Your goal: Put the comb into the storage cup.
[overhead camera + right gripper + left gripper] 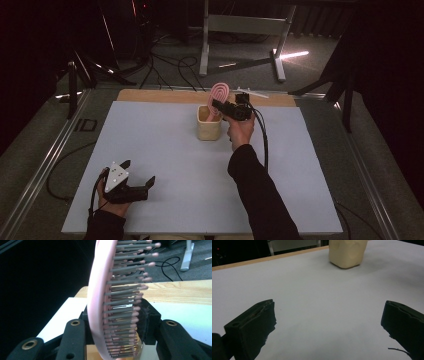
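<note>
Nearest the high camera, at about seven o'clock on the table, the left gripper [137, 174] rests low in the person's hand with its jaws spread wide and nothing between them; in the left gripper view they stand far apart over bare white table [317, 302].

The pink hairbrush [219, 95] stands upright at about twelve o'clock, its lower end down inside the cream cup [208, 126] and its oval head rising above the rim. The right gripper [216, 105] is clamped on it from the three o'clock side. In the right gripper view the pink hairbrush [100, 302] sits between the black jaws, pink back against one pad and grey, pink-tipped bristles against the other.

The cream cup [347, 252] stands toward the far edge of the white sheet, well apart from the left gripper. Beyond the sheet a strip of bare wood [160, 96] runs along the far edge, with cables [170, 70] on the floor behind.
</note>
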`<state>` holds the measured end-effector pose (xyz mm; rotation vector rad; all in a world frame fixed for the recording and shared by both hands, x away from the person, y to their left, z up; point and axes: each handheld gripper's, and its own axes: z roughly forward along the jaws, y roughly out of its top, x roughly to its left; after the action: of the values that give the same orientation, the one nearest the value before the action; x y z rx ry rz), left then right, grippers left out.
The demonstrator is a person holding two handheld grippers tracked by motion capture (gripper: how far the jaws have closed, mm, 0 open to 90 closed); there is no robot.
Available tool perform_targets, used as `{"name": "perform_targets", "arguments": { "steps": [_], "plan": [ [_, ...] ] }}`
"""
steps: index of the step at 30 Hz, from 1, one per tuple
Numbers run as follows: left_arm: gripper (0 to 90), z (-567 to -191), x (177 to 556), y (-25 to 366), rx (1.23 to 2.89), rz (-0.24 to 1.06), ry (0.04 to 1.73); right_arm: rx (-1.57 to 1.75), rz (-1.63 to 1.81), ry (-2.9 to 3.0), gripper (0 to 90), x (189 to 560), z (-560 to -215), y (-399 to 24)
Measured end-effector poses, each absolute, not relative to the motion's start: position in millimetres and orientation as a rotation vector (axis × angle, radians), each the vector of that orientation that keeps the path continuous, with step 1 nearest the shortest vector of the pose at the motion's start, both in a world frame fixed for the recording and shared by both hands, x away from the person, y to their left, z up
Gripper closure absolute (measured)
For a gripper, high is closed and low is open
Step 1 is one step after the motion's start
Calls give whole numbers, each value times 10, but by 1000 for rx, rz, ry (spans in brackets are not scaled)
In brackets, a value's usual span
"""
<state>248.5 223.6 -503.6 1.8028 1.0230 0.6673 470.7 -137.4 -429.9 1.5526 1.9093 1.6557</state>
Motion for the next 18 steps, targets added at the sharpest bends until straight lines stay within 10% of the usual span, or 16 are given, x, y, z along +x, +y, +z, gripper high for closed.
{"name": "perform_targets", "arguments": {
  "steps": [18],
  "plan": [
    [2,-5036,2485,2238,1807,668,1022,1559,1621,1900,420,4723,-4325,-1472]
  ]
}}
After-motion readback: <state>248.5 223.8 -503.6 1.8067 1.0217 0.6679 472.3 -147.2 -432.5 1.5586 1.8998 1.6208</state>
